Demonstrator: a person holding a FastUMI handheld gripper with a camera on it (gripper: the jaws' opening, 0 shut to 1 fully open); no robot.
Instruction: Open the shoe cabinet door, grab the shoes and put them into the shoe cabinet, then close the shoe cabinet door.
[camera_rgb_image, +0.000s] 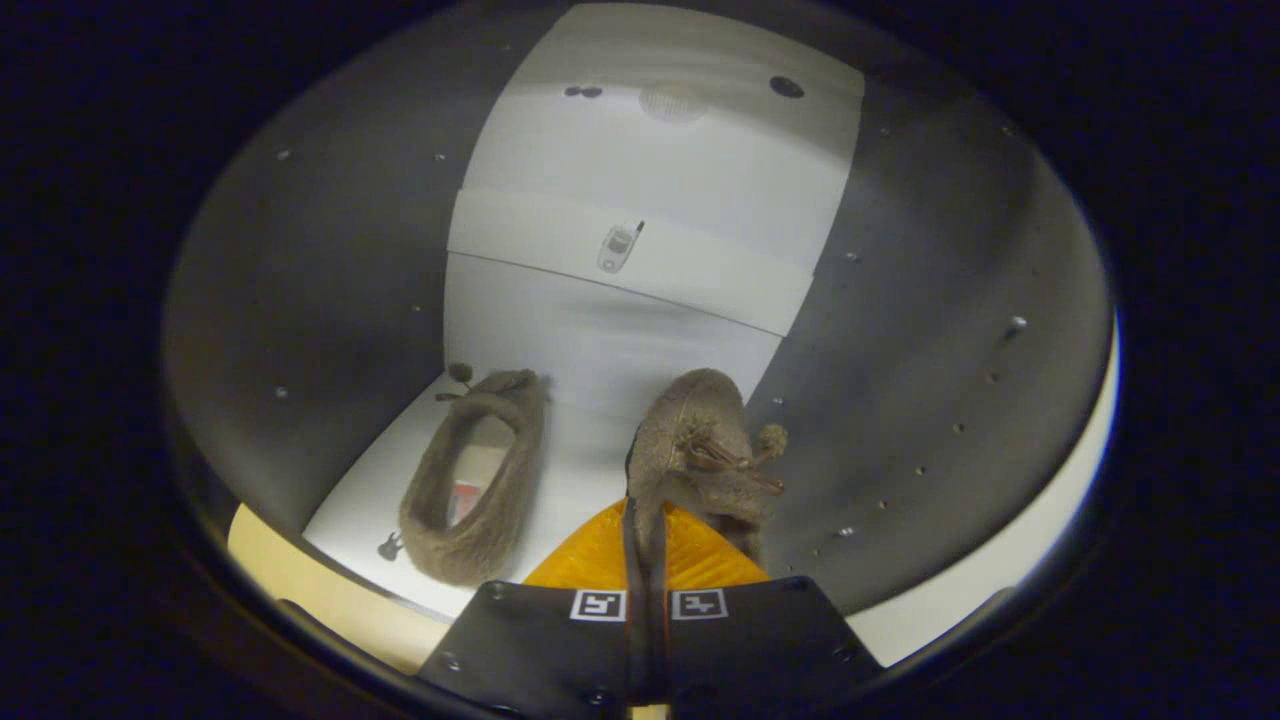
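So the cabinet (320, 300) door's open, one shoe (475, 480) already sits lower left inside. The hand-held gripper (648, 540) is pinching the second shoe (695, 450) at centre, inside too. Letting go and shutting the door remain.

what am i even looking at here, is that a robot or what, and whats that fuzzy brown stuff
No robot arm here: a person carries a hand-held gripper with two orange fingers. The camera rides on it and looks forward along them, hence the round, bent picture. You are looking into a shoe cabinet with grey side walls. The fuzzy things are brown shoes. One shoe already lies on the white cabinet floor. The fingers are pinched shut on the second shoe, holding it by its rim just ahead of them.
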